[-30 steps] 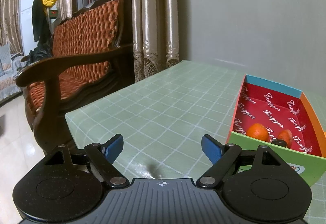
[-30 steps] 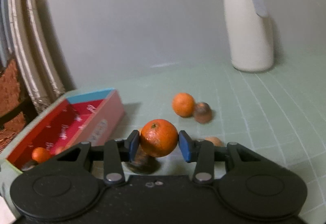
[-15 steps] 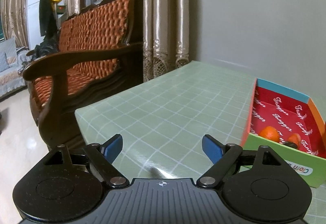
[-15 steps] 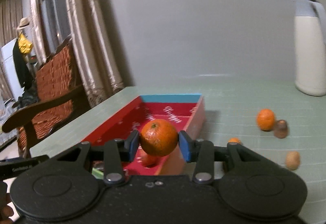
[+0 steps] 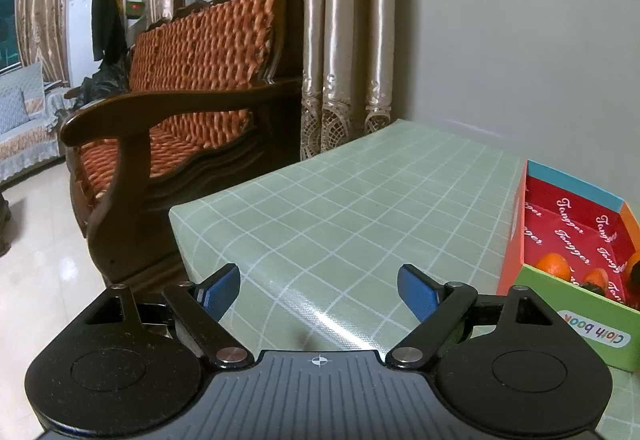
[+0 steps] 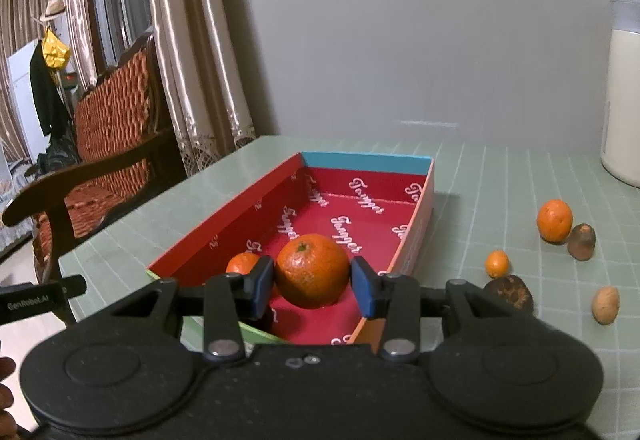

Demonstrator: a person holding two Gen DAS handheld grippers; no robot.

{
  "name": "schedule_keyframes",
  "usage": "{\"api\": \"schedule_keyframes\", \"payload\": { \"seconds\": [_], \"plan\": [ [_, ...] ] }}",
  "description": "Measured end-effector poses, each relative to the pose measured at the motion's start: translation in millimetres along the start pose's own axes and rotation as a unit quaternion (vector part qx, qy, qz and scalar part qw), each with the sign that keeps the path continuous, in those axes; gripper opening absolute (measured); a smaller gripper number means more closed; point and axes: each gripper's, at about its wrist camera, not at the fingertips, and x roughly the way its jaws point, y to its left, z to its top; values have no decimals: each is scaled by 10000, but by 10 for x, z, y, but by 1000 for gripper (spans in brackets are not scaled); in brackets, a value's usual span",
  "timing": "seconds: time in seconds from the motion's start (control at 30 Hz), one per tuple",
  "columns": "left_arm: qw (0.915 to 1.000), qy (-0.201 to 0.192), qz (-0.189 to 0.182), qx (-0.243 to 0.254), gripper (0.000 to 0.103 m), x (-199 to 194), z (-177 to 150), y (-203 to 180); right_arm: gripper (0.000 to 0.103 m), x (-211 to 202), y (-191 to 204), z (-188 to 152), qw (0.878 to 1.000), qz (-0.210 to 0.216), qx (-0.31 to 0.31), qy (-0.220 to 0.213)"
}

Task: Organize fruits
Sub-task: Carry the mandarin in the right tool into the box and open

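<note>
- Right gripper point(image 6: 313, 282) pinching a large orange point(image 6: 312, 270) between its blue pads; gap visible on the right pad side, so possibly beginning to loosen, hard to say; held over the near end of the red-lined box point(image 6: 276, 186), above the floor of the box rather than resting on it, as far as can be judged.
- Left gripper point(image 5: 319, 292) spread wide, holding nothing; hovering over the bare green checked tablecloth point(image 5: 344, 208), just left of the box point(image 5: 516, 240).
- Already inside the box: one small orange point(image 6: 242, 263) seen from the right wrist; from the left wrist two orange fruits point(image 5: 554, 266) plus something dark near the front wall, too hidden to name.
- Still out on the tablecloth to the right of the box: a medium orange point(image 6: 554, 220) touching a dark brown fruit point(image 6: 581, 241); a tiny orange one point(image 6: 497, 263); a dark wrinkled one point(image 6: 509, 294) partly behind the gripper; a pale tan one point(image 6: 605, 305).
- Judged roughly a third done; next step likely releasing the held orange into the box, then fetching the loose five.
- White jug point(image 6: 624, 96) at the far right, not part of the sorting.
</note>
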Motion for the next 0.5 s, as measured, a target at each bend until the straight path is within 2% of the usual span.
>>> {"api": "schedule_keyframes", "payload": {
  "seconds": [0.5],
  "plan": [
    [10000, -3, -20, 20, 86, -5, 1, -18, 41, 61, 137, -36, 9989, -259, -340, 191]
  ]
}}
